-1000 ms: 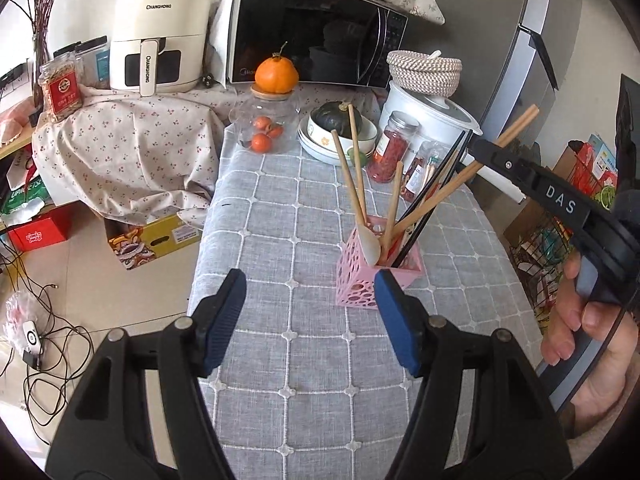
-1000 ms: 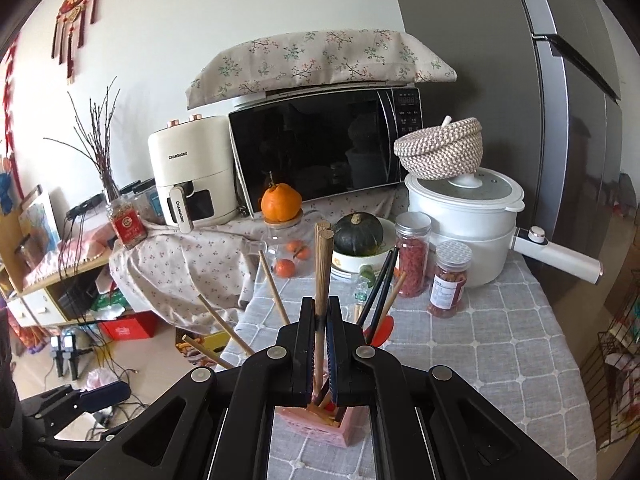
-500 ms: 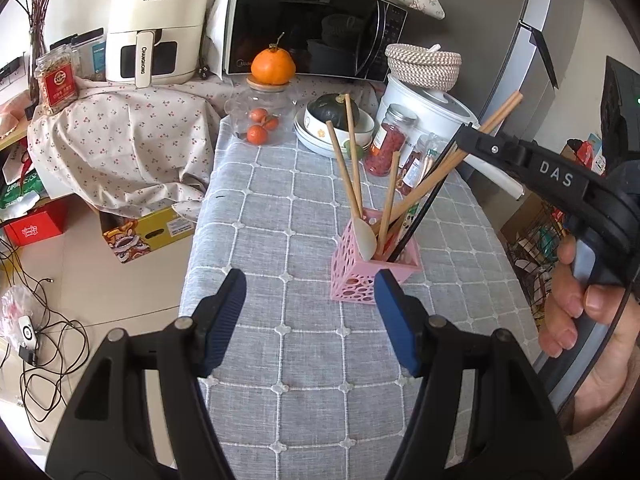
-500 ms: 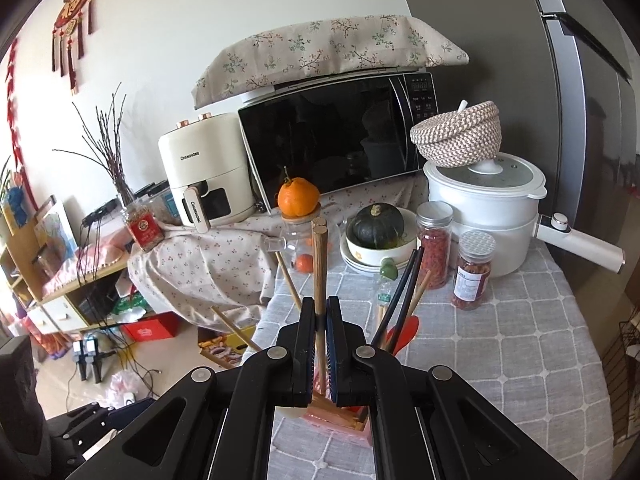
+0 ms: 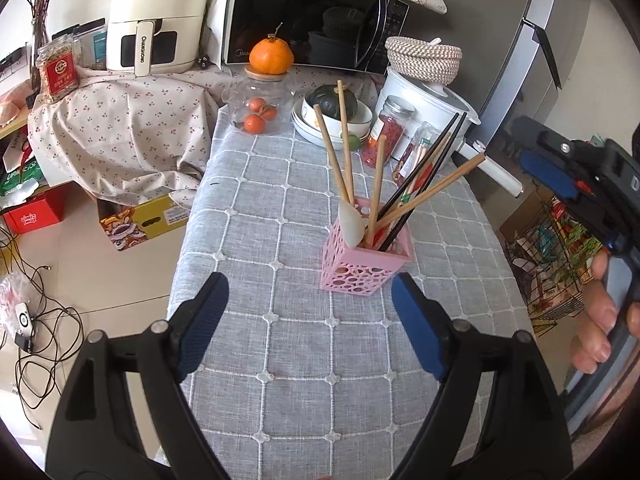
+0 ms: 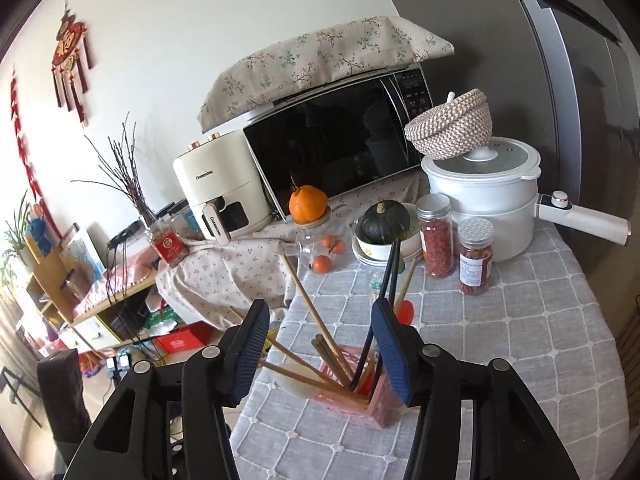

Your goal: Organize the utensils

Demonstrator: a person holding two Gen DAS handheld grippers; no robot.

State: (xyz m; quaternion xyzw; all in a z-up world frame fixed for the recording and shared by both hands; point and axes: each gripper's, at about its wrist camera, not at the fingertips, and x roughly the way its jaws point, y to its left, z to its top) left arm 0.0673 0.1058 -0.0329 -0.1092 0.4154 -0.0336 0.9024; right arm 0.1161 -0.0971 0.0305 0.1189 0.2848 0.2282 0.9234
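Observation:
A pink perforated utensil holder (image 5: pixel 365 257) stands on the grey checked tablecloth (image 5: pixel 280 360). It holds wooden chopsticks (image 5: pixel 430 193), black chopsticks (image 5: pixel 420 174), a white spoon (image 5: pixel 351 225) and a red utensil. My left gripper (image 5: pixel 310 320) is open and empty, just in front of the holder. My right gripper (image 6: pixel 318 346) is open and empty, directly above the holder (image 6: pixel 372 402), with the chopsticks (image 6: pixel 310 308) leaning between its fingers. In the left wrist view the right gripper (image 5: pixel 576 184) is to the right of the holder.
At the table's back stand a glass jar of oranges (image 5: pixel 260 108), a bowl with a dark squash (image 5: pixel 334 108), spice jars (image 6: pixel 438 240), a white pot (image 6: pixel 484 196), a microwave (image 5: pixel 316 20) and an air fryer (image 5: pixel 156 20). A cardboard box (image 5: pixel 140 220) sits on the floor to the left.
My right gripper has opened and let go of the wooden chopstick, which now leans in the holder. It has drawn back to the right. The left gripper stayed open.

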